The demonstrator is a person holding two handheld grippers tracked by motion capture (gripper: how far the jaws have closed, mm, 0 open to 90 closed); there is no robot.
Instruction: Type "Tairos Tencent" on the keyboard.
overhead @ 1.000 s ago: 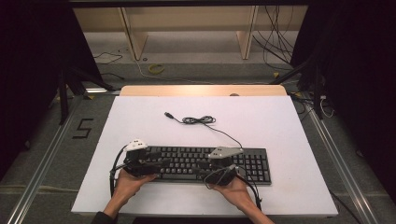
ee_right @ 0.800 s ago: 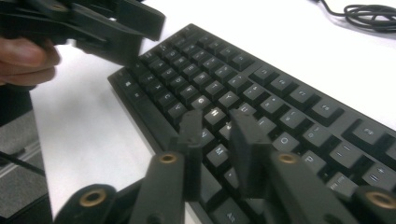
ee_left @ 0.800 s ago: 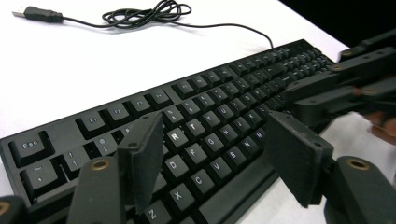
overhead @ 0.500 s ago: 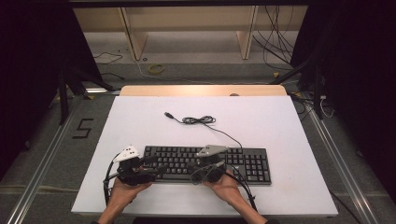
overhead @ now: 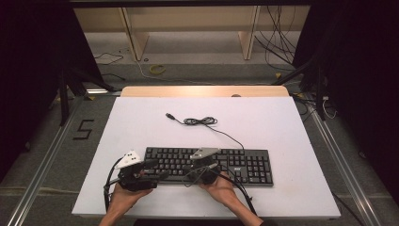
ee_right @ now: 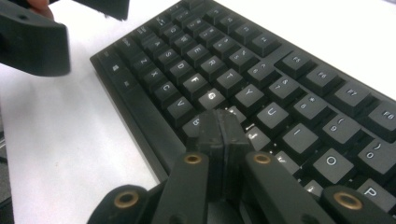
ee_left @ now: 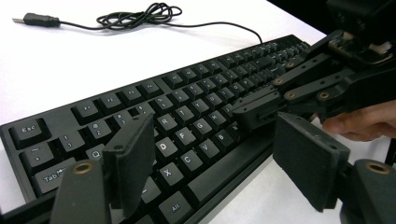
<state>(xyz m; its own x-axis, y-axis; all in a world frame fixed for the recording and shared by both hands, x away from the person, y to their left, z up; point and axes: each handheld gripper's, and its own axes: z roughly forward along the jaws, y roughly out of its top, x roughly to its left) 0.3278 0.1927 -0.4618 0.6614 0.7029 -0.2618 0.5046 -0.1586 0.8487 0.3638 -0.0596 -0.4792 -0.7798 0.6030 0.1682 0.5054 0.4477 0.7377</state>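
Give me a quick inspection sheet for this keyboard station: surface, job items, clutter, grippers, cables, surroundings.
Surface: white table top, wooden strip along its far edge.
Job's things: black keyboard flat near the front edge, lengthwise across the table.
Clutter: nothing seen.
Grippers: left gripper at the keyboard's left end, jaws wide, just been opening, nothing pressed between them. Right gripper jaws shut together, tip over the keys around G, H and B; whether it touches a key cannot be told.
Cables: keyboard cable partly coiled behind the keyboard, USB plug lying loose. A cable trails from each gripper.
Surroundings: wooden shelving beyond the table, loose cables on the floor, dark curtains at both sides.
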